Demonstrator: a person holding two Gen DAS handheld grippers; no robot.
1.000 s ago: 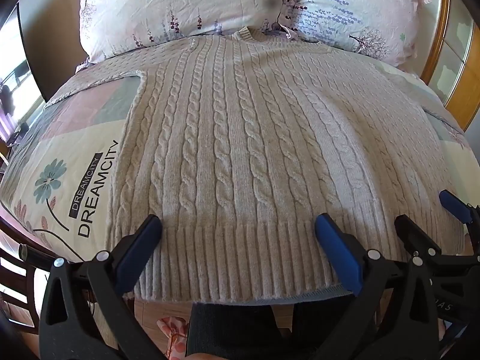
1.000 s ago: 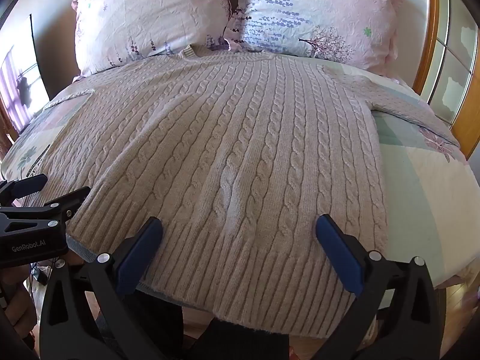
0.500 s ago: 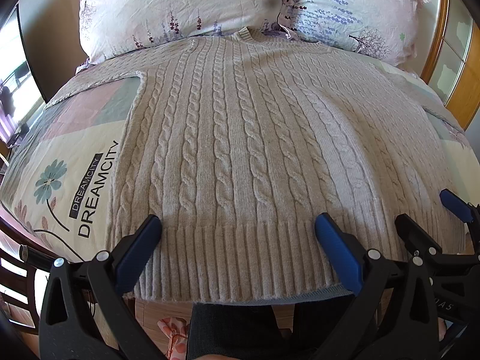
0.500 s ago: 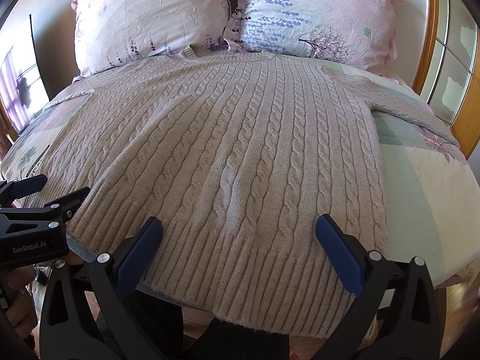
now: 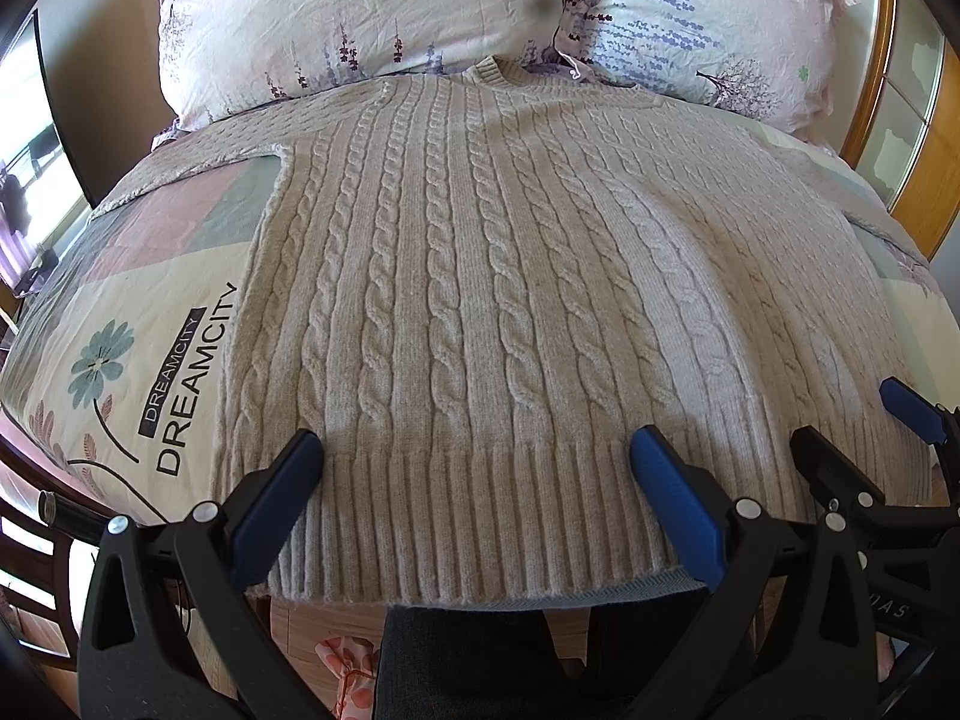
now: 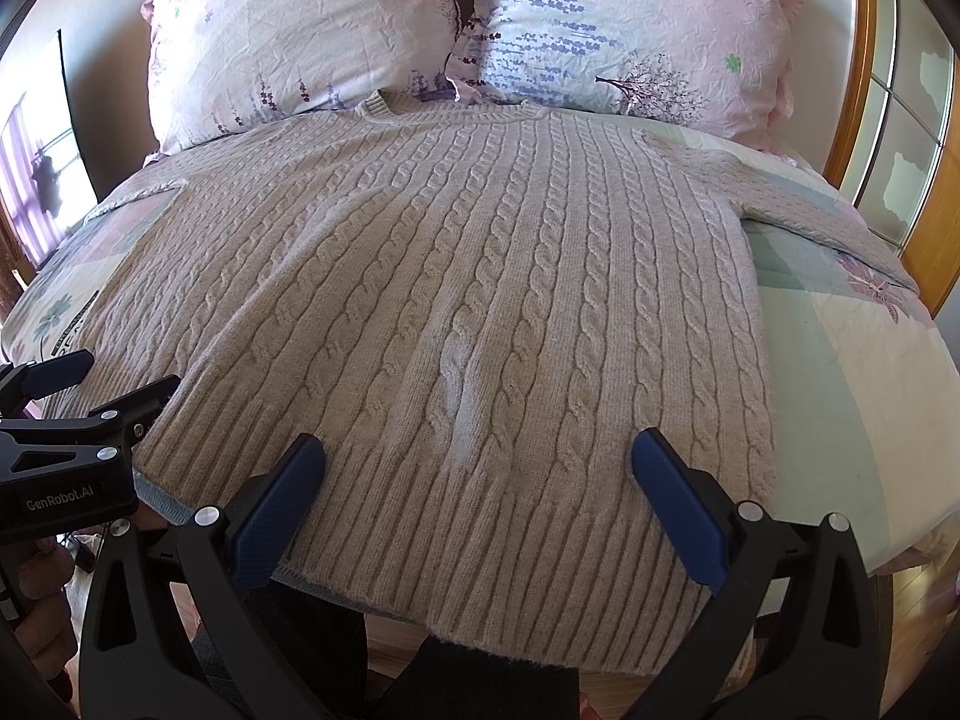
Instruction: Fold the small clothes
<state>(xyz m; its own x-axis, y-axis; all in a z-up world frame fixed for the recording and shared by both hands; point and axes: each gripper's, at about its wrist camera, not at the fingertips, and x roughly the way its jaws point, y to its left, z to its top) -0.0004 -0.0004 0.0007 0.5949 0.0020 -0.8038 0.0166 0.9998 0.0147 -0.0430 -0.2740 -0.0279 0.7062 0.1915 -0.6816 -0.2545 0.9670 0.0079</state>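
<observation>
A beige cable-knit sweater [image 5: 480, 276] lies flat on the bed, collar toward the pillows, sleeves spread to both sides; it also shows in the right wrist view [image 6: 480, 300]. Its ribbed hem [image 5: 480, 516] hangs at the bed's near edge. My left gripper [image 5: 477, 450] is open, its blue pads over the hem's left half, holding nothing. My right gripper [image 6: 480, 456] is open over the hem's right half, empty. The right gripper also shows at the right edge of the left wrist view [image 5: 852, 420], and the left gripper at the left edge of the right wrist view [image 6: 114, 378].
Two floral pillows [image 5: 360, 18] [image 6: 630, 30] lean at the head of the bed. The quilt [image 5: 150, 360] carries a DREAMCITY print at the left. A wooden window frame [image 6: 858, 90] stands at the right. The person's dark trousers [image 5: 480, 660] are below the hem.
</observation>
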